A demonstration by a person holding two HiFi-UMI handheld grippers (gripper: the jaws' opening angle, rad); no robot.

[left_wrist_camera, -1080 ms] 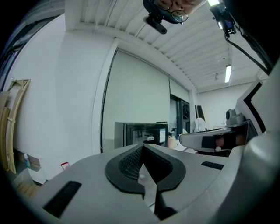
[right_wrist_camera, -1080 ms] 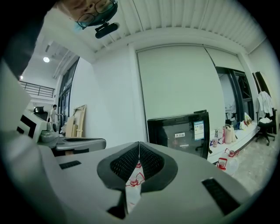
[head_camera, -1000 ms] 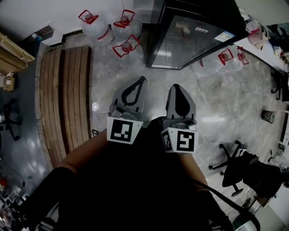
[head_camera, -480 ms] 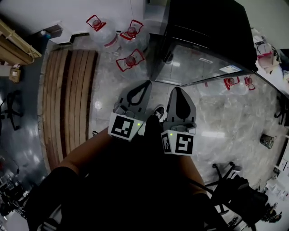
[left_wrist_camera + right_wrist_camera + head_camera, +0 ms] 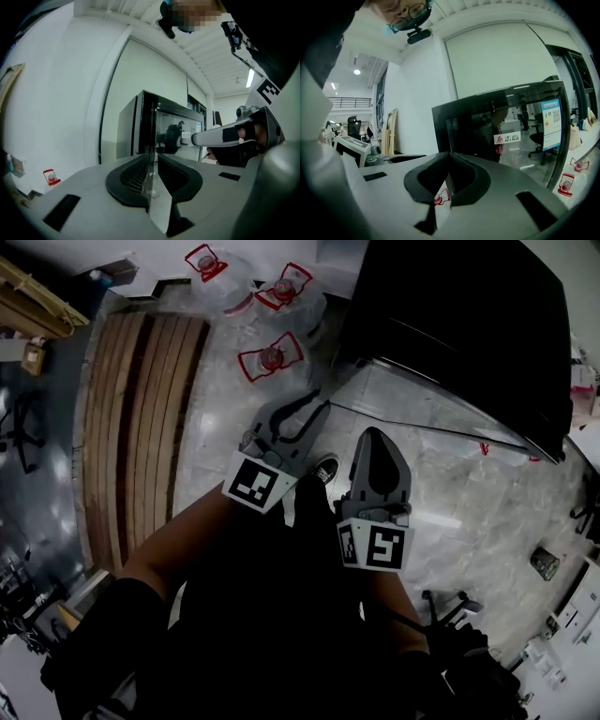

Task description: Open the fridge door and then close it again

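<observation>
Jugs (image 5: 272,357) beside fridge (image 5: 469,324); left tongs (image 5: 316,410) just spreading, empty; right tongs (image 5: 373,433) pressed together.

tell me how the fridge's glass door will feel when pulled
Probably stiff and fairly heavy: the glass door is a tall pane in a dark frame. Its surface looks smooth and reflective, so a grip on it could slip.
</observation>
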